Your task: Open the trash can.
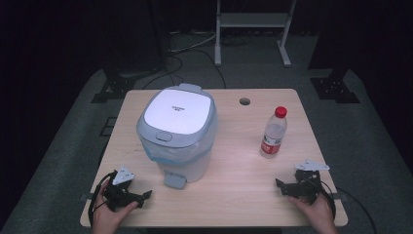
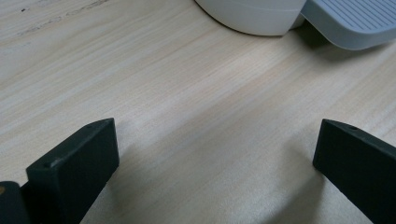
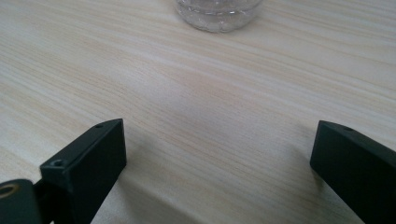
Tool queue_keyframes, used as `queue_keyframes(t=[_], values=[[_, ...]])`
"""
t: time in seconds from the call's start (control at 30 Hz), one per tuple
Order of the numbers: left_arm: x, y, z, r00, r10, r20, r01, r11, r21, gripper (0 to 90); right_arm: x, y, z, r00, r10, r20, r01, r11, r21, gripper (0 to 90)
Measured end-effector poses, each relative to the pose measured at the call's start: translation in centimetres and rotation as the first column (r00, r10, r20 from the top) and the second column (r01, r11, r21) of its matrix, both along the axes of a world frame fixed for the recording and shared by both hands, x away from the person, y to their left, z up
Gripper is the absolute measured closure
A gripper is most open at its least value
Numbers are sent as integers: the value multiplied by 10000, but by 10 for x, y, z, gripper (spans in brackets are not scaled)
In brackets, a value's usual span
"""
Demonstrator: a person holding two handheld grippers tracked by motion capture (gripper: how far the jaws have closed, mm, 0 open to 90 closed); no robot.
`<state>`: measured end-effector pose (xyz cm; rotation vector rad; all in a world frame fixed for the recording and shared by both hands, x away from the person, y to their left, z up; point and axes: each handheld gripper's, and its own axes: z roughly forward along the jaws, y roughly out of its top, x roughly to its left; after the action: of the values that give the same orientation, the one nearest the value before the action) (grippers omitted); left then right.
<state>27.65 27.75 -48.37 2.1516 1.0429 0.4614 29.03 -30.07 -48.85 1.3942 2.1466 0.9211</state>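
A white and grey pedal bin (image 1: 178, 134) with its lid down and a blue liner stands left of the table's middle; its grey pedal (image 1: 174, 181) faces the front edge. A clear water bottle (image 1: 273, 132) with a red cap and red label stands upright to the right. My left gripper (image 1: 141, 197) rests at the front left corner, open and empty, with the bin's base (image 2: 254, 16) and pedal (image 2: 350, 21) ahead of it. My right gripper (image 1: 282, 186) rests at the front right, open and empty, with the bottle's base (image 3: 217, 11) ahead of it.
The light wooden table (image 1: 234, 190) has a round cable hole (image 1: 244, 101) near its far edge. A metal stand (image 1: 253, 29) and cables lie on the dark floor behind. Bare wood lies between the two grippers.
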Motion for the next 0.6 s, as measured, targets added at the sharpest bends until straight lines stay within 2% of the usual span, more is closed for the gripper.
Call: queue_keyframes(t=[0.03, 0.1, 0.33, 0.43, 0.47, 0.5, 0.53, 0.6], values=[[0, 0, 0, 10000, 0, 0, 0, 10000, 0, 0, 0, 0, 0, 10000, 0, -1, 0, 10000, 0, 25], [-1, 0, 1, 9998, -162, 141, 164, 9998, -117, 90, 0, 0, 0, 10000, 2, 0, -2, 10000, -2, 25], [-5, -1, 2, 9988, -302, 379, 313, 9991, -294, 208, 0, 0, 0, 10000, 2, 0, -2, 10000, 0, 25], [-5, -1, 2, 9986, -191, 484, 210, 9990, -389, 301, 0, 0, 0, 10000, 1, 4, -1, 10000, 0, 25], [-5, 0, 2, 9987, -112, 495, 133, 9990, -427, 360, 0, 0, 0, 10000, 1, -2, -1, 10000, -2, 25], [-5, 0, 3, 9987, -122, 503, 144, 9989, -447, 360, 0, 0, 0, 10000, 1, -2, -1, 10000, -2, 25], [-5, 1, 3, 9984, -77, 555, 109, 9982, -587, 446, 0, 0, 0, 10000, 2, -2, -2, 10000, -3, 25], [-5, 2, 3, 9985, -123, 525, 159, 9974, -705, 506, 0, 0, 0, 10000, 2, -1, -2, 10000, -2, 25]])
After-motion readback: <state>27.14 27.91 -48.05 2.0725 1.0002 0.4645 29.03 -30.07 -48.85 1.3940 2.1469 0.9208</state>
